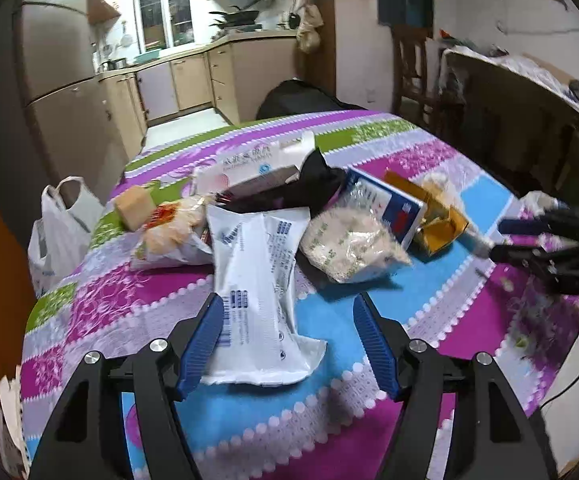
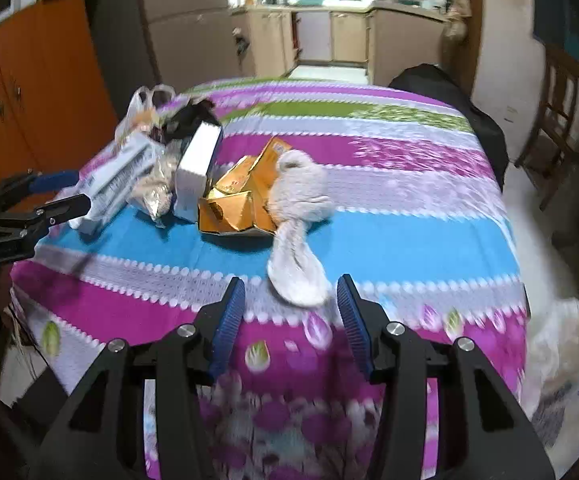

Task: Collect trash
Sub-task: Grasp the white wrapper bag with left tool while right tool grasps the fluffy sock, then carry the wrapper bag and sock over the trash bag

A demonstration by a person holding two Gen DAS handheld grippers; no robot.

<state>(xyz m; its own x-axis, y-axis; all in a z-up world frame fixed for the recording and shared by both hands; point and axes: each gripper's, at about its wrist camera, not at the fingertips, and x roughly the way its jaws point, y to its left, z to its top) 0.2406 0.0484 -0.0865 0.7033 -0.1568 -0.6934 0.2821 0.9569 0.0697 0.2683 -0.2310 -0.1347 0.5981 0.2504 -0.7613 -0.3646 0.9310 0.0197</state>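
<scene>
Trash lies piled on a table with a striped floral cloth (image 1: pixel 369 304). A white printed plastic wrapper (image 1: pixel 255 284) lies nearest me; my left gripper (image 1: pixel 287 340) is open with its near end between the blue pads. Behind it are a clear crumpled bag (image 1: pixel 349 246), a blue and white box (image 1: pixel 389 204), a torn orange carton (image 1: pixel 437 216) and a black bag (image 1: pixel 309 184). My right gripper (image 2: pixel 291 320) is open, just short of a crumpled white tissue (image 2: pixel 297 240) beside the orange carton (image 2: pixel 241 200). The right gripper also shows in the left wrist view (image 1: pixel 529 240).
A white plastic bag (image 1: pixel 59 232) hangs off the table's left side. A snack bag (image 1: pixel 169 236) and a tan block (image 1: pixel 133 208) lie at the pile's left. Wooden chairs (image 1: pixel 413 72) stand at the right, an orange cabinet (image 2: pixel 29 92) at the left, a kitchen beyond.
</scene>
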